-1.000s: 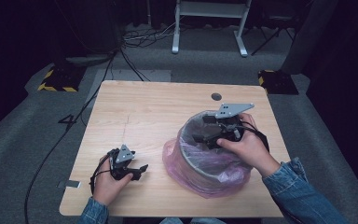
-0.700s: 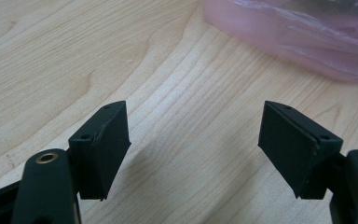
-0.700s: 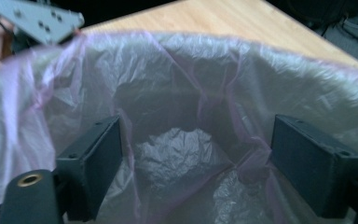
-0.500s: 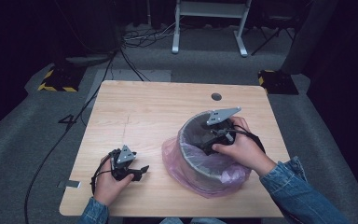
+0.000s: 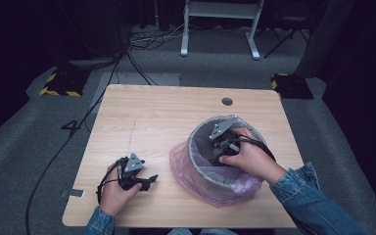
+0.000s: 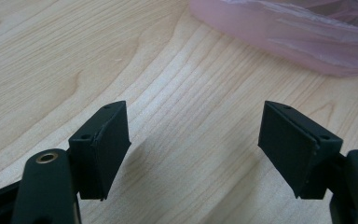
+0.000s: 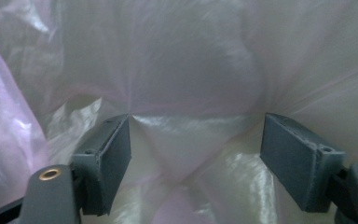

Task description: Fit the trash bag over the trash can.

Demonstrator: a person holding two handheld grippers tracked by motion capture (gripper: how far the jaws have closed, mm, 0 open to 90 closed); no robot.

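Black two-jaw left claw [image 5: 144, 181] sits low at the near left of the pale wooden tabletop [image 5: 152, 122], held in the person's left hand [image 5: 115, 193], jaws spread wide with nothing between them; in the left gripper view the left claw [image 6: 196, 149] hovers just over bare wood grain, edge of the pink bag [image 6: 289, 32] ahead of it. Near right, a denim sleeve [image 5: 308, 196] leads to the right hand [image 5: 247, 156], which reaches down into the round grey bin [image 5: 200, 166] lined with a thin translucent pink plastic bag [image 5: 225, 188]; bag spills over the bin's rim onto the tabletop. Right claw [image 5: 220, 147] is inside the bin, grey plate on top; in the right gripper view the right claw [image 7: 196, 149] has jaws apart, just been closing a little, crinkled pink film [image 7: 186, 70] between and ahead of them, not pinched. Farther off, a small dark round hole [image 5: 227, 101] in the tabletop near the far edge; beyond, grey carpet, cables, white stand legs [image 5: 220, 29].
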